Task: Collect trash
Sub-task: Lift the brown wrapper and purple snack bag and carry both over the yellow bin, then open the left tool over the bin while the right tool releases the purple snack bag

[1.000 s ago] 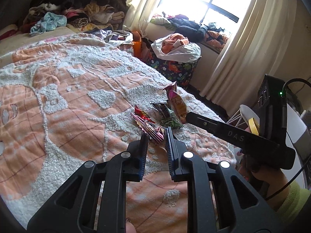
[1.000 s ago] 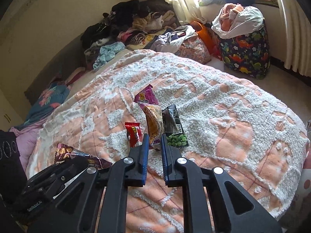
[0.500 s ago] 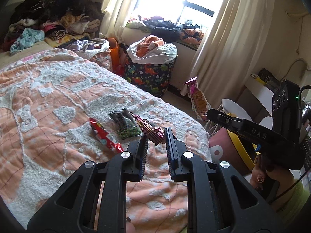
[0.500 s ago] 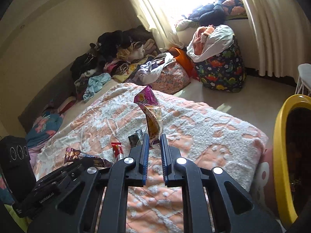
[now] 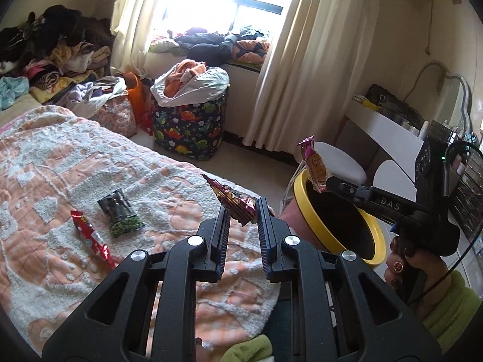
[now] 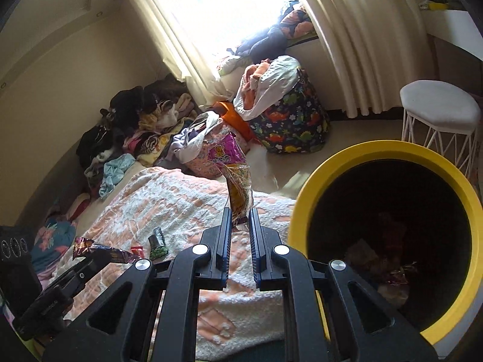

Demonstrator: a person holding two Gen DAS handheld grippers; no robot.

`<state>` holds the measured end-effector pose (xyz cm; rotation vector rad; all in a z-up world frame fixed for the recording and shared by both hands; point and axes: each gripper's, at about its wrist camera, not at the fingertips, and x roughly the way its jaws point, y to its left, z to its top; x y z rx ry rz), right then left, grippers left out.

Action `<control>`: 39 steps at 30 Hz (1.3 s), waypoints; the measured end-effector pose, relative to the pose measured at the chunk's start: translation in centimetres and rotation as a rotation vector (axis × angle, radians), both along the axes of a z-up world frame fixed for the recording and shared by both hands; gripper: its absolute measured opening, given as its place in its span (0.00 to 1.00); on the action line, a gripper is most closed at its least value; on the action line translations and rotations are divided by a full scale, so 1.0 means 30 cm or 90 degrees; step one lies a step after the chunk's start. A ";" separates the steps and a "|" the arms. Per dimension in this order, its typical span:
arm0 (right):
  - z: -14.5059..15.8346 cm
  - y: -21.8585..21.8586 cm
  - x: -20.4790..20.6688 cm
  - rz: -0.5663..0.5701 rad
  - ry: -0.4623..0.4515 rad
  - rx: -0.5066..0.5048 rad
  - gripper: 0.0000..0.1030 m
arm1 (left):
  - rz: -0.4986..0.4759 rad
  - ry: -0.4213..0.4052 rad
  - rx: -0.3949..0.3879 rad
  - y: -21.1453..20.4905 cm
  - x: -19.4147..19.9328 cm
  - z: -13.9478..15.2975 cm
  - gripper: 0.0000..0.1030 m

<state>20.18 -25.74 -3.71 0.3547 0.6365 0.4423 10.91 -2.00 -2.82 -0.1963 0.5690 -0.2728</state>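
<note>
- Bedroom, blanket (image 5: pixel 60 163) underfoot of the work: my left gripper (image 5: pixel 241 211) is clenched on a maroon wrapper (image 5: pixel 237 200), carried clear of the bed.
- My right gripper (image 6: pixel 240 217) pinches a pink snack bag (image 6: pixel 235 181), just beside the yellow bin (image 6: pixel 305 199).
- Delivery step, I judge; next, centre each over the opening and let go.
- Two wrappers (image 5: pixel 120 214) remain on the blanket beyond.

Bin mouth open at right of frame
The bin (image 6: pixel 305 187) rim sits clear; stool (image 6: pixel 437 105) behind it, bed (image 6: pixel 181 205) edge crowds its left.
</note>
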 end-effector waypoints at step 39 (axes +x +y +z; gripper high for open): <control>-0.090 -0.503 -0.029 -0.226 0.030 0.035 0.11 | -0.179 -0.025 0.063 -0.483 0.087 0.016 0.12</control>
